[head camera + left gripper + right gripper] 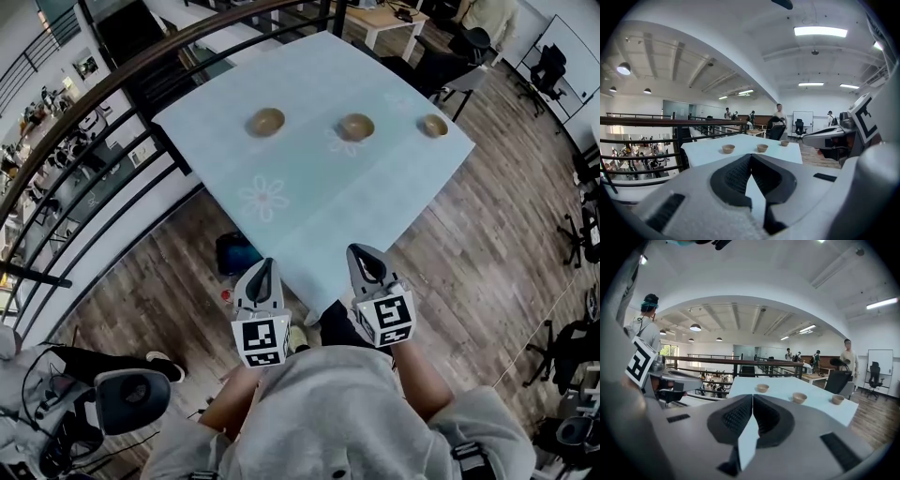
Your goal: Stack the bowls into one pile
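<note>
Three tan bowls stand apart in a row across the far half of a table with a pale blue cloth (309, 216): a left bowl (265, 122), a middle bowl (356, 127) and a right bowl (433, 126). Both grippers hover off the table's near corner, well short of the bowls. My left gripper (263, 267) is shut with nothing in it, and my right gripper (364, 253) is shut and empty too. The left gripper view has its jaws (751, 156) closed, with the bowls (728, 148) (762, 147) (784, 143) far ahead. The right gripper view shows the same over closed jaws (753, 396), bowls (762, 388) (799, 397) (838, 399) beyond.
A dark metal railing (112, 141) runs along the table's left side over a drop to a lower floor. Office chairs (473, 56) and a desk (394, 19) stand behind the table. A dark bag (234, 253) lies on the wooden floor. A person in grey crouches at lower left (37, 412).
</note>
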Motion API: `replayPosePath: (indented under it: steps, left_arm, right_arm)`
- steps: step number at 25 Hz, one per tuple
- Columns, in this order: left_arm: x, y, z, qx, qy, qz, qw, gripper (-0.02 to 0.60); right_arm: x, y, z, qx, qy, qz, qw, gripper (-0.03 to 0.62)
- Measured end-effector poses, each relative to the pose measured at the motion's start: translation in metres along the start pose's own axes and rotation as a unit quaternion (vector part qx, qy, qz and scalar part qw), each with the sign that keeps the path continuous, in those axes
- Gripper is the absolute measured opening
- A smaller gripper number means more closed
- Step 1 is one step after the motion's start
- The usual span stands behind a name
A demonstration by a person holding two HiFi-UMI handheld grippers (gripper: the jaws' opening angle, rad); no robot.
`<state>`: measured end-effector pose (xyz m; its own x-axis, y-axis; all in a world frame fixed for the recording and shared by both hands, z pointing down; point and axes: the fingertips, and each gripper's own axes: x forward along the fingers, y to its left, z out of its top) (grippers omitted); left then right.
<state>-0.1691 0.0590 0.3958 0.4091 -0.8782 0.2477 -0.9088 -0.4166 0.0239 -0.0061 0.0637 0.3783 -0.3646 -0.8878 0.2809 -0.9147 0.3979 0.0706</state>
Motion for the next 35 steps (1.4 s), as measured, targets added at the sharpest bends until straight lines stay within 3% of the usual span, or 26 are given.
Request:
replayPosePath:
  steps: [17, 25, 31, 35]
  left_arm:
    - [0.103, 0.010, 0.004, -0.010, 0.059, 0.048, 0.9970, 0.017]
    - [0.145, 0.032, 0.010, -0.007, 0.083, 0.079, 0.9934, 0.017]
    - [0.166, 0.034, 0.004, -0.006, 0.100, 0.099, 0.9900, 0.017]
    - [0.171, 0.033, 0.003, -0.007, 0.109, 0.112, 0.9877, 0.017]
  right_arm:
    - [0.079, -0.132, 0.001, -0.005, 0.024, 0.004, 1.000, 0.028]
    - [0.133, -0.205, 0.036, -0.087, 0.019, 0.029, 0.996, 0.028]
    - [0.163, -0.252, 0.038, -0.141, 0.032, 0.052, 0.988, 0.028]
    - [0.181, -0.265, 0.030, -0.149, 0.040, 0.070, 0.986, 0.029]
